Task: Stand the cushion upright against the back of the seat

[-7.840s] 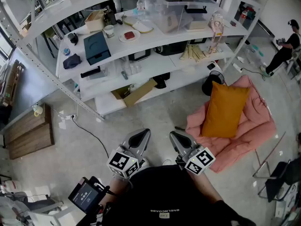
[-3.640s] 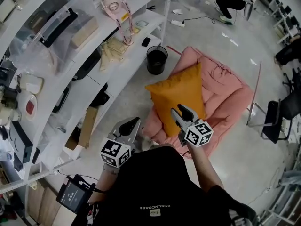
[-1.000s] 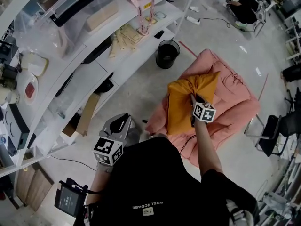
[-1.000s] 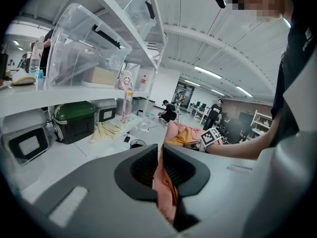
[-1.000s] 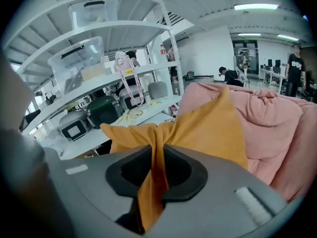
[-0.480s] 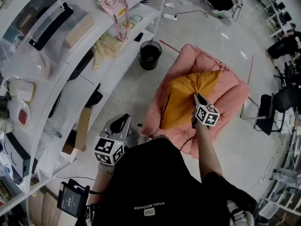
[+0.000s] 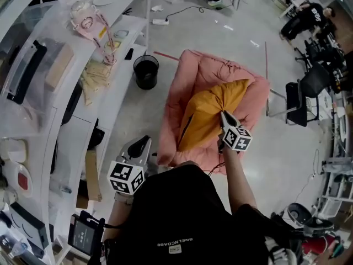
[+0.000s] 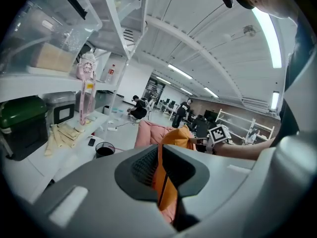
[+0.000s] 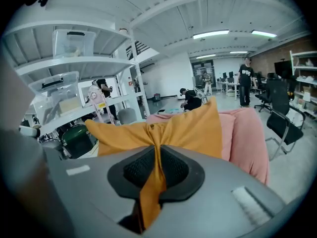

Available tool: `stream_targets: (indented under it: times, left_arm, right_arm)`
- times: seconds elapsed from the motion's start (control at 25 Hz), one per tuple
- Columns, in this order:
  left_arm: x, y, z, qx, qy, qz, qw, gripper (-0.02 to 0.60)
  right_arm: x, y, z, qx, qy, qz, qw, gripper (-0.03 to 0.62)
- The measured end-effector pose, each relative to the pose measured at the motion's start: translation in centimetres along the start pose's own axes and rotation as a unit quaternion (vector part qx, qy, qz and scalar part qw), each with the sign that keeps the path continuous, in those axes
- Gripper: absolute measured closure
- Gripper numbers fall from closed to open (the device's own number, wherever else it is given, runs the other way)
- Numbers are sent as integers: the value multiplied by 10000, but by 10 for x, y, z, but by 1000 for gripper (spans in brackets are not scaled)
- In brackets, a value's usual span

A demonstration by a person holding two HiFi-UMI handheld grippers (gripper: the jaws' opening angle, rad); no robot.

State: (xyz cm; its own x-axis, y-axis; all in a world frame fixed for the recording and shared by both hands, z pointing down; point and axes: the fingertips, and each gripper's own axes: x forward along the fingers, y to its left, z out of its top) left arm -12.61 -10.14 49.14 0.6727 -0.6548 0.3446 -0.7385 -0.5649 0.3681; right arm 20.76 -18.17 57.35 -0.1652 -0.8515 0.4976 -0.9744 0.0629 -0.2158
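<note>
The cushion [image 7: 207,112], mustard orange, sits in the middle of the head view, slumped on a slant across the pink padded seat [image 7: 176,87] rather than upright against its back. Nearest us, at lower left, the left gripper [image 7: 143,142] hangs beside our body with its jaws drawn together on nothing. Through the thin slit between them we see only the distant cushion. Just right of centre, the right gripper [image 7: 223,115] is clenched on a bunched fold of the cushion's cover near its upper edge, and its jaws are closing on that fabric. Beyond it, the cushion's high corner points toward the back of the seat [image 7: 220,68] at upper centre, while its low end lies near the front edge at lower left. Farther off, a black bin [image 7: 146,72] stands on the floor beside the white shelving [image 7: 66,115]. We judge the main risk to be the grip itself: we hold only a pinch of loose cover, so the filling can sag and the fabric slide out. With one claw working alone, the cushion may also fold or tip forward off the seat front.
</note>
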Motion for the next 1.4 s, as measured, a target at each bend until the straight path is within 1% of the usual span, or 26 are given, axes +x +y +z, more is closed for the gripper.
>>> stream_targets:
  times: [0.28, 0.52, 0.6, 0.64, 0.72, 0.8, 0.92, 1.08, 1.4]
  left_arm:
    - [13, -10, 6, 210, 145, -571, 9980, 544]
    - [14, -5, 1, 317, 325, -976, 9942, 548]
    - [14, -6, 1, 348, 352, -1111, 9926, 548]
    - [14, -7, 0, 362, 363, -1187, 9916, 548]
    - [14, -11, -2, 407, 411, -1332, 9894, 549]
    - [13, -14, -5, 467, 486, -1442, 9872, 549]
    - [13, -18, -7, 534, 580, -1529, 9851, 549]
    - [14, -19, -10, 515, 609, -1494, 9856, 549]
    - [35, -46, -5, 523, 573, -1561, 9847, 549]
  right_arm:
    - [-42, -19, 7, 582, -431, -506, 9961, 562]
    - [-77, -35, 10, 896, -797, -1064, 9871, 574]
    - [-88, -40, 12, 1073, -910, -1170, 9831, 583]
    - [-90, -40, 11, 1088, -867, -1164, 9834, 583]
    - [-86, -37, 1, 936, -596, -1163, 9870, 583]
    - [-79, -35, -14, 900, -398, -1272, 9870, 583]
    - [-79, -34, -23, 1224, -563, -1365, 9814, 584]
    - [-94, -27, -14, 1186, -802, -1427, 9794, 585]
    - [-131, -35, 37, 1256, -1547, -1573, 9672, 585]
